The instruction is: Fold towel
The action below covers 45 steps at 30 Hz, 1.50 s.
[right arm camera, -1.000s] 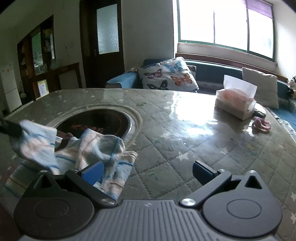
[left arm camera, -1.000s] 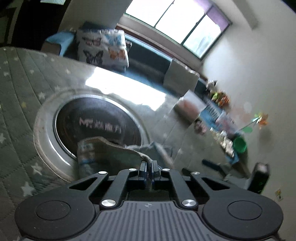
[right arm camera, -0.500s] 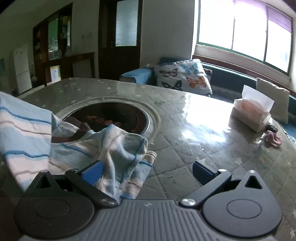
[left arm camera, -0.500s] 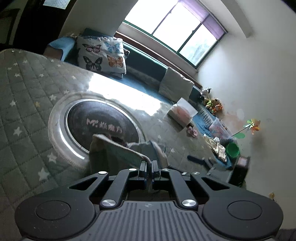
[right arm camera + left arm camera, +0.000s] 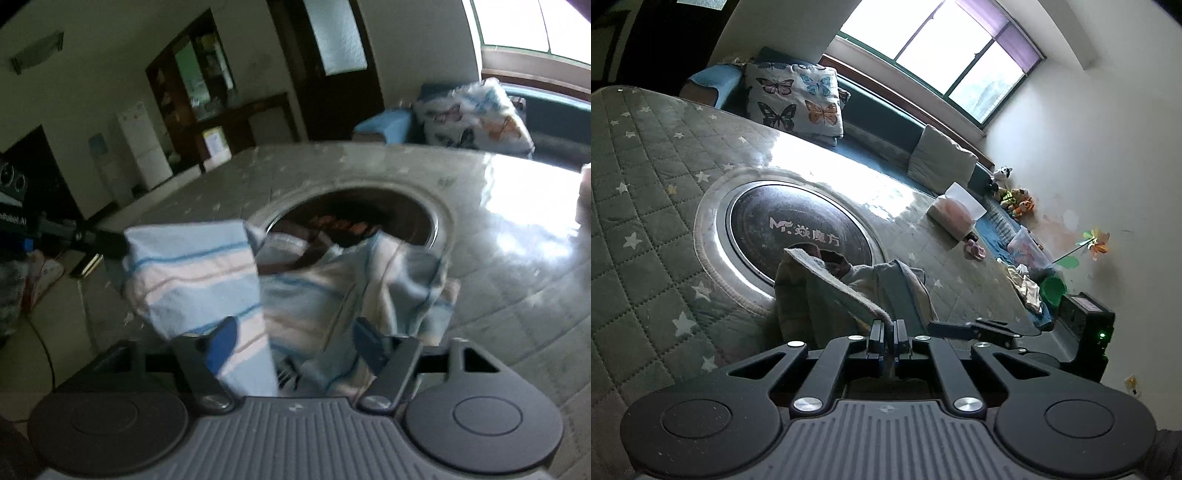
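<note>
1. Striped terry cloth, pale blue with white and tan bands, makes up the towel [image 5: 192,273]; it lies bunched on the near rim of the round black cooktop [image 5: 798,225] set into the table [image 5: 646,177].
2. Part of the towel spills over the cooktop's metal ring onto the quilted, star-printed table cover on the near side.
3. On the cooktop's near side, the left gripper [image 5: 889,328] is clenched on a raised corner of the towel, with the cloth edge pinched between its pads and lifted above the heap.
4. From the right wrist view, that lifted corner hangs as a flat flap left of the cooktop, held by the left gripper's dark fingertips [image 5: 107,243].
5. The right gripper [image 5: 295,336] has just been closing its jaws; they stand half apart with towel folds between them, and its blue pads [image 5: 221,339] do not yet press the cloth.
6. Beyond the cooktop, a tissue box [image 5: 955,216] sits on the table.
</note>
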### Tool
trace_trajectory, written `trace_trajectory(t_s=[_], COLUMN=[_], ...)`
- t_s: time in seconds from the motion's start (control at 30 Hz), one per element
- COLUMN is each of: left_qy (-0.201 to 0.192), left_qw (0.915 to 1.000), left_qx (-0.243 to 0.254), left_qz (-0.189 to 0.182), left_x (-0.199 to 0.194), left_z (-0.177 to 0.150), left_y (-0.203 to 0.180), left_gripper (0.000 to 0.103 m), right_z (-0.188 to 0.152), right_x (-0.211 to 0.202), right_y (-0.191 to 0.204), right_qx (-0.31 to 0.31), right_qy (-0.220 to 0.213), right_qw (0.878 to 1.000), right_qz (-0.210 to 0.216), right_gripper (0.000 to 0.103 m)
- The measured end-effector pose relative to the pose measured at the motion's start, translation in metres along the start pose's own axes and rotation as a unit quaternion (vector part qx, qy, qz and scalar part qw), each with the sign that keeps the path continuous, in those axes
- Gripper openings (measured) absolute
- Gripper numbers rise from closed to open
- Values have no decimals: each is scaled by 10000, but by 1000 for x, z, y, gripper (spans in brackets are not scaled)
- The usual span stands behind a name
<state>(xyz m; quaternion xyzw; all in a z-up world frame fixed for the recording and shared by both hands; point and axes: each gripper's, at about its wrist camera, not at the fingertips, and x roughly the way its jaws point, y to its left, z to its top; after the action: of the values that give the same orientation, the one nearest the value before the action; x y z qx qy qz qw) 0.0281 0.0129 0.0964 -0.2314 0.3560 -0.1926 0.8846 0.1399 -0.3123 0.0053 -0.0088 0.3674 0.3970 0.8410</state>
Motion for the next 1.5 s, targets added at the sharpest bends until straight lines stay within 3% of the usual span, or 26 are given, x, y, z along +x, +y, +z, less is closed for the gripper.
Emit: trace_trajectory(t_s=[0.1, 0.33, 0.47, 0.5, 0.57, 0.73, 0.8, 0.87, 0.93, 1.03, 1.2, 1.3, 1.4, 1.5], left_qy=[28, 8, 45, 58, 78, 83, 95, 100, 101, 81, -46, -122, -219, -341], left_qw=[10000, 9999, 9999, 9999, 9998, 9998, 9998, 9998, 9998, 9998, 9995, 9992, 9987, 9977], left_qx=[-22, -146, -131, -122, -122, -132, -134, -122, -117, -107, -96, -21, 55, 183], left_qz=[-24, -24, -83, -90, -103, -107, -110, -119, -121, -128, -282, -367, -461, -551], left_x=[-4, -11, -8, -7, -6, -6, -6, -6, -6, -6, -10, -10, -11, -11], left_z=[-5, -13, -14, -14, -15, -16, -16, -16, -16, -15, -8, 0, 11, 25], left_y=[1, 5, 4, 3, 4, 4, 4, 3, 2, 1, -4, -10, -17, -25], left_gripper=[5, 5, 5, 5, 5, 5, 5, 5, 5, 5, 5, 5, 5, 5], right_z=[-3, -3, -6, -5, -3, 7, 8, 8, 6, 10, 24, 23, 15, 10], right_x=[3, 12, 18, 16, 11, -11, -13, -7, -1, -4, -4, 14, 37, 38], right_y=[-1, -3, 4, 3, 2, 6, 12, 12, 12, 5, -27, -48, -46, -33], right_qx=[75, 64, -148, -107, -24, 264, 75, 46, 80, 272, 628, 780, 510, 103], right_qy=[247, 500, 514, 454, 338, -94, -116, 64, 141, -47, -410, -259, 44, 71], right_qw=[9996, 9986, 9973, 9976, 9983, 9994, 9999, 9998, 9996, 9989, 9971, 9960, 9978, 9988], right_qz=[133, -155, -497, -507, -477, 200, 44, 190, 212, 387, -95, -353, -430, -465], right_gripper=[41, 32, 6, 4, 3, 2, 2, 3, 10, 10, 13, 14, 14, 14])
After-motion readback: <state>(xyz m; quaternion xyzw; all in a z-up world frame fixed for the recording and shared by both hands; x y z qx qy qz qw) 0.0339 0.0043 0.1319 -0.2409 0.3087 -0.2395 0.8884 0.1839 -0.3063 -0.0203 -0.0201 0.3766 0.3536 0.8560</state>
